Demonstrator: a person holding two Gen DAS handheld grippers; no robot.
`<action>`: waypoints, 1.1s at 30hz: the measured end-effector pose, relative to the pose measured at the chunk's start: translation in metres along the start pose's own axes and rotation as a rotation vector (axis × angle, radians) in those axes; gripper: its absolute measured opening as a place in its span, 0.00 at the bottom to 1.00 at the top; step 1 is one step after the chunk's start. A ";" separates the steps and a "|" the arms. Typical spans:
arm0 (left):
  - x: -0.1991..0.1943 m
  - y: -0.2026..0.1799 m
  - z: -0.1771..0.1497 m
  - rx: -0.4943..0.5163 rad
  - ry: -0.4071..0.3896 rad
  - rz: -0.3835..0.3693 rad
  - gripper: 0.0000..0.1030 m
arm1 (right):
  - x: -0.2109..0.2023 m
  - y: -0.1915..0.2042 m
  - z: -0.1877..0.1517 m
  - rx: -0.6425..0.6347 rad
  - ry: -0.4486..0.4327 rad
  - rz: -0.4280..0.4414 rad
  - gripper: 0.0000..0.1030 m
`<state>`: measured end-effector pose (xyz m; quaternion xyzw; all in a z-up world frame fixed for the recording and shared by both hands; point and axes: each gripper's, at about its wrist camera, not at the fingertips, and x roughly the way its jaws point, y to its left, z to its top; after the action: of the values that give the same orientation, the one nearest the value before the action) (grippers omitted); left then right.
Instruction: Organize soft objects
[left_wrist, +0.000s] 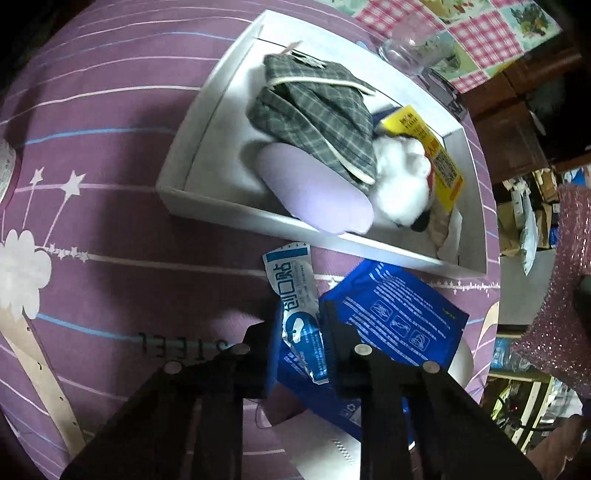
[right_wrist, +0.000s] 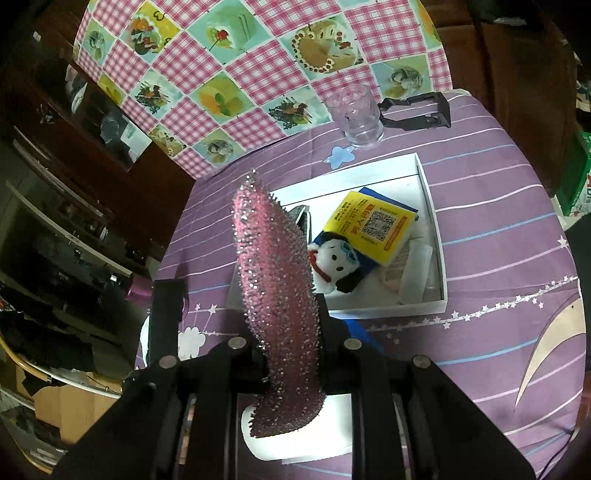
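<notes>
In the left wrist view my left gripper (left_wrist: 299, 350) is shut on a blue-and-white packet (left_wrist: 295, 295), which lies partly over a blue pouch (left_wrist: 402, 317) on the purple bedspread. Just beyond stands a white box (left_wrist: 258, 219) holding a plaid cloth (left_wrist: 314, 114), a lilac pad (left_wrist: 314, 192), a white plush doll (left_wrist: 402, 184) and a yellow packet (left_wrist: 439, 155). My right gripper (right_wrist: 291, 347) is shut on a pink glittery spiky pad (right_wrist: 273, 280), held upright above the bedspread in front of the box (right_wrist: 388, 308). The doll (right_wrist: 336, 262) and yellow packet (right_wrist: 373, 225) show there too.
A clear glass (right_wrist: 356, 114) and a black clip stand (right_wrist: 417, 110) sit behind the box, near a pink checked cloth (right_wrist: 258, 55). A white flat item (right_wrist: 295, 439) lies under the right gripper. Dark furniture and clutter (right_wrist: 74, 221) lie past the bed's left edge.
</notes>
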<state>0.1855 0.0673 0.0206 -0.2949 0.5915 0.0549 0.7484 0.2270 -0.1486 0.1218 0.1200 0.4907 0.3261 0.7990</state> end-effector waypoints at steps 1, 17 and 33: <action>-0.001 -0.001 0.000 -0.002 -0.006 -0.003 0.18 | -0.001 0.000 0.000 -0.001 -0.002 -0.001 0.19; -0.065 -0.006 -0.006 0.076 -0.216 0.011 0.18 | -0.001 -0.016 0.006 0.020 -0.032 0.000 0.19; -0.077 -0.077 -0.001 0.273 -0.480 0.075 0.18 | 0.057 -0.078 0.013 0.082 -0.138 0.116 0.19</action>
<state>0.1955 0.0241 0.1204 -0.1479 0.4098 0.0708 0.8973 0.2873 -0.1693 0.0482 0.2031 0.4396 0.3421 0.8053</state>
